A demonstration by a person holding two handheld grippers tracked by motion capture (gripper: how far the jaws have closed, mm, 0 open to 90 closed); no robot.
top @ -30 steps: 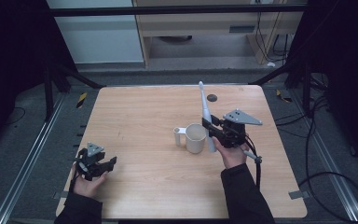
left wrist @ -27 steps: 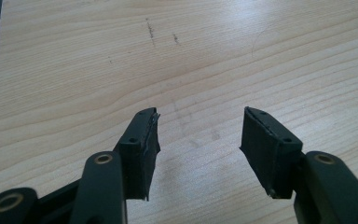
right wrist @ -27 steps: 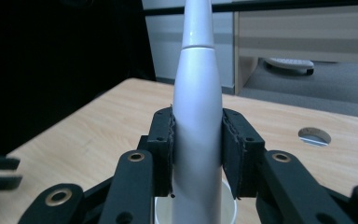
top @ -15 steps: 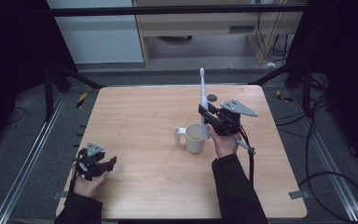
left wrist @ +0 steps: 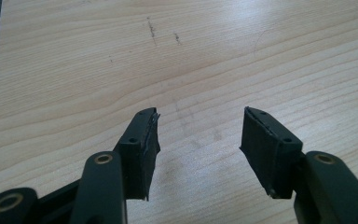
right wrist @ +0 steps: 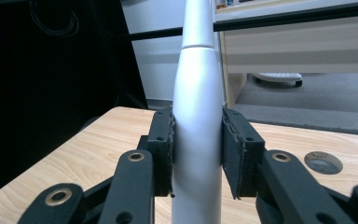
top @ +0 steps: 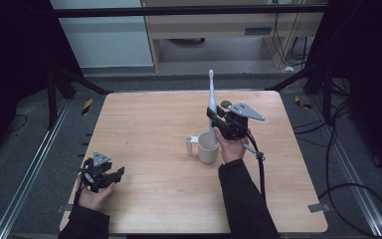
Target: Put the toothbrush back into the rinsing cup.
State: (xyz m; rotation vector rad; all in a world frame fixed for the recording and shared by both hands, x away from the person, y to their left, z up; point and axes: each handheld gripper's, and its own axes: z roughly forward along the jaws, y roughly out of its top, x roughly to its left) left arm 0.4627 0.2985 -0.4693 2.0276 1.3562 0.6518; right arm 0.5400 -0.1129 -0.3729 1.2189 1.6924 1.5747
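The right hand-held gripper [top: 218,119] clamps the toothbrush [top: 211,102] upright over the mug [top: 208,148], likely to drop it in, while the left hand-held gripper [top: 110,174] rests wide open on the worktop [top: 144,124].

A wooden table [top: 154,124] stands before a pale cabinet [top: 219,30].

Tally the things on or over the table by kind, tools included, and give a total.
Toothbrushes: 1, white electric toothbrush, upright in the right tool
Mugs: 1, cream mug
Tools: 2, the right tool and the left tool, which is open over bare wood
Total: 4
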